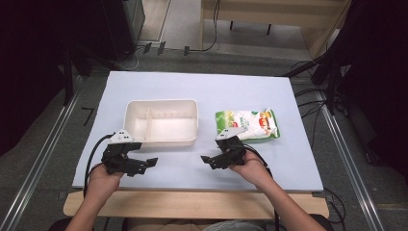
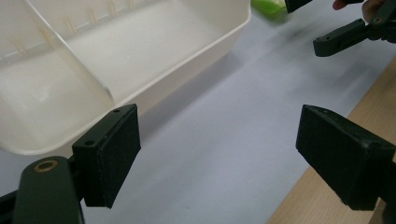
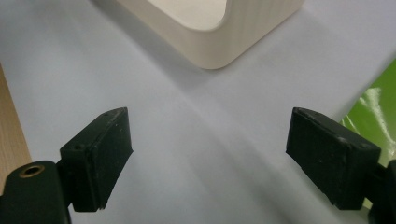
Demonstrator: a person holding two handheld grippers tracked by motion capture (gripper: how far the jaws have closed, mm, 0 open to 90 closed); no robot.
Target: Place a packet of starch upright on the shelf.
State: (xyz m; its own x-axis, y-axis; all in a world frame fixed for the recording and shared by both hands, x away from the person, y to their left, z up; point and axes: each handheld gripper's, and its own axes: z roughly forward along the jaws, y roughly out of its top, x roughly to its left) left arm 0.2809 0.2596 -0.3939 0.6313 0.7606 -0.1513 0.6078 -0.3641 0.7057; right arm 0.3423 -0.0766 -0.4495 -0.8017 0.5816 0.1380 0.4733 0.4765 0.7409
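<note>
While both stand open and empty over the tabletop (image 1: 192, 168), the left gripper (image 1: 144, 162) and right gripper (image 1: 208, 160) face each other. One white tray (image 1: 161, 139) – long axis crosswise, one divider – lies just beyond the left gripper; one green bag (image 1: 248, 124) just beyond the right.

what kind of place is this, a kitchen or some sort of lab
Most likely a lab or recording studio, not a kitchen. A white-topped work table stands on grey carpet between metal floor rails, cables trail across the floor, and a person holds a black two-jaw left gripper and right gripper.
</note>
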